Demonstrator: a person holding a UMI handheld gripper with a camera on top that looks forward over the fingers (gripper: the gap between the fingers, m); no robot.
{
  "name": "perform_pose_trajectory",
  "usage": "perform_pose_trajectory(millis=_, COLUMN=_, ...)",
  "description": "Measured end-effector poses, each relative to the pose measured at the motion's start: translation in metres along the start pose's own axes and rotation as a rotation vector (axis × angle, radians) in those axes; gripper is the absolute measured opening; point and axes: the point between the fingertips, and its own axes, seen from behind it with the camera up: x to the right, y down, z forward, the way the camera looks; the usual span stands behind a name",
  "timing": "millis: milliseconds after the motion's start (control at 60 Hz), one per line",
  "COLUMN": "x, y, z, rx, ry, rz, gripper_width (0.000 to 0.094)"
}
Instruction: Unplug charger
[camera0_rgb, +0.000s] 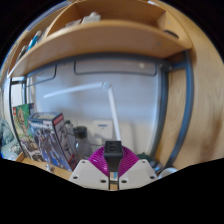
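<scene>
Fingers (92, 172) of the gripper (113, 176) pinch a black charger (114, 153), upright between them, its white cable (112, 112) rising toward the far wooden shelf (100, 40); boxes (40, 138) stand left.

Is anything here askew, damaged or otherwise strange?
Nothing looks damaged or spilled. The gripper is shut on a dark charger, and its white cable runs up toward the wooden shelf. The books beside it stand upright, in order.
</scene>
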Motion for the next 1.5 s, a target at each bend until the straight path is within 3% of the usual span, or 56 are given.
perform_pose_trajectory(millis=67, x=0.030, y=-0.016, z=-0.013, rx=-0.005, ry=0.043, rz=-0.026, gripper_width=0.0092)
perform_pose_trajectory(millis=133, x=0.061, y=-0.001, z=-0.026, rx=-0.059, ry=0.098, rz=-0.020, gripper_width=0.0092)
perform_pose_trajectory(millis=367, x=0.126, y=0.180, z=-0.053, rx=-0.484, ry=0.166, rz=0.077, gripper_width=0.0090)
perform_pose_trajectory(millis=617, x=0.145, y=0.280, z=-0.054, rx=-0.709, ry=0.176, rz=0.087, gripper_width=0.0104)
perform_pose_trajectory(millis=1067, x=0.152, y=0.276, z=-0.016, rx=-0.677, ry=0.149, rz=0.043, gripper_width=0.0244)
perform_pose_trajectory(millis=1100, x=0.154, y=0.276, z=-0.016, rx=-0.672, ry=0.156, rz=0.037, gripper_width=0.0345)
perform_pose_trajectory(millis=1200, x=0.158, y=0.268, z=-0.016, rx=-0.646, ry=0.172, rz=0.031, gripper_width=0.0378)
perform_pose_trajectory(millis=1233, x=0.157, y=0.264, z=-0.019, rx=-0.637, ry=0.176, rz=0.040, gripper_width=0.0467)
perform_pose_trajectory(millis=1317, x=0.154, y=0.246, z=-0.029, rx=-0.605, ry=0.191, rz=0.063, gripper_width=0.0572)
perform_pose_trajectory(millis=1333, x=0.152, y=0.242, z=-0.033, rx=-0.597, ry=0.192, rz=0.067, gripper_width=0.0607)
perform_pose_trajectory(millis=1350, x=0.150, y=0.237, z=-0.036, rx=-0.590, ry=0.195, rz=0.073, gripper_width=0.0704)
perform_pose_trajectory(millis=1367, x=0.149, y=0.231, z=-0.039, rx=-0.582, ry=0.198, rz=0.078, gripper_width=0.0696)
perform_pose_trajectory(millis=1433, x=0.141, y=0.203, z=-0.055, rx=-0.525, ry=0.214, rz=0.092, gripper_width=0.0882)
perform_pose_trajectory(millis=1500, x=0.125, y=0.171, z=-0.074, rx=-0.462, ry=0.217, rz=0.105, gripper_width=0.0845)
